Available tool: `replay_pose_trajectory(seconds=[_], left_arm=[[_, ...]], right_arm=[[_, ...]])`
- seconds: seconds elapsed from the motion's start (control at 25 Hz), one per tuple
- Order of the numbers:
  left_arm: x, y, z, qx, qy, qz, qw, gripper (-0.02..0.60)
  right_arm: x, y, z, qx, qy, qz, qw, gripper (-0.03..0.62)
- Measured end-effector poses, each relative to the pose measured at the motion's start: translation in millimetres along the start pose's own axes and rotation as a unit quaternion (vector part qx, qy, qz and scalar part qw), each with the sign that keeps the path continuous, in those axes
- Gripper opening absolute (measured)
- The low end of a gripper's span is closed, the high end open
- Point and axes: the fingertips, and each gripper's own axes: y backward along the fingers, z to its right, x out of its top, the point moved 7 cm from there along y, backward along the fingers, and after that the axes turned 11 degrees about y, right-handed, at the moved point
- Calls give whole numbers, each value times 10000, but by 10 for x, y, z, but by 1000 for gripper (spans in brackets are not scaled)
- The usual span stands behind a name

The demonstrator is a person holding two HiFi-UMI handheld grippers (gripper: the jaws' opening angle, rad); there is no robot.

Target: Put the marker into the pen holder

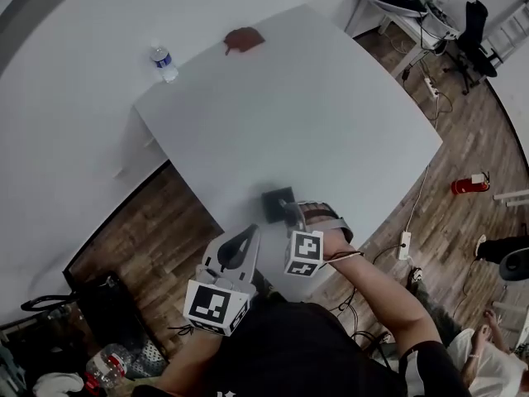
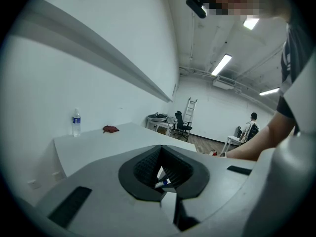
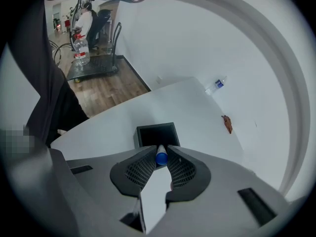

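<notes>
A black square pen holder [image 1: 277,201] stands near the front edge of the white table [image 1: 331,114]. My right gripper [image 1: 291,212] hovers right beside and above it, shut on a white marker [image 3: 161,154] with a blue cap. In the right gripper view the pen holder [image 3: 157,134] opens just beyond the marker's tip. The left gripper [image 1: 250,235] sits to the left at the table's edge, its jaws together with nothing between them. In the left gripper view its tips [image 2: 161,150] meet, and a bit of the marker [image 2: 165,182] shows through the gap behind them.
A water bottle [image 1: 164,62] and a red cloth [image 1: 244,38] lie at the table's far side. On the wooden floor to the right are a power strip [image 1: 404,245] with a cable and a red fire extinguisher [image 1: 469,185]. A cart [image 1: 107,313] stands at lower left.
</notes>
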Motion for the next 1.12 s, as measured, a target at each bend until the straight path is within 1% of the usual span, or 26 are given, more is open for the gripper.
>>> replay_pose_trajectory(seconds=[0.2,0.36,0.6,0.72,0.92,1.12], left_arm=[[15,-19,-93,62,73,-35,9999,5],[11,-20,-157,103,100,-40,9999,5],[-21,47,-154,145,96,-29,9998,5],[-27,91,-149,168,93,-13,9998,5],[-26,148,-96,152,50,54,9999,5],[-28,144,49,33,-77,116,9999,5]], right_arm=[[-11,-117,9,152,-235,40,9996,74],[-24,-201,2,179,-390,57,9991,74],[-14,-259,-21,-44,-511,129,9986,74],[3,-260,-10,-57,-646,172,9977,75],[11,-147,-32,88,-971,286,9948,87],[59,125,15,-25,-1381,656,9882,94]])
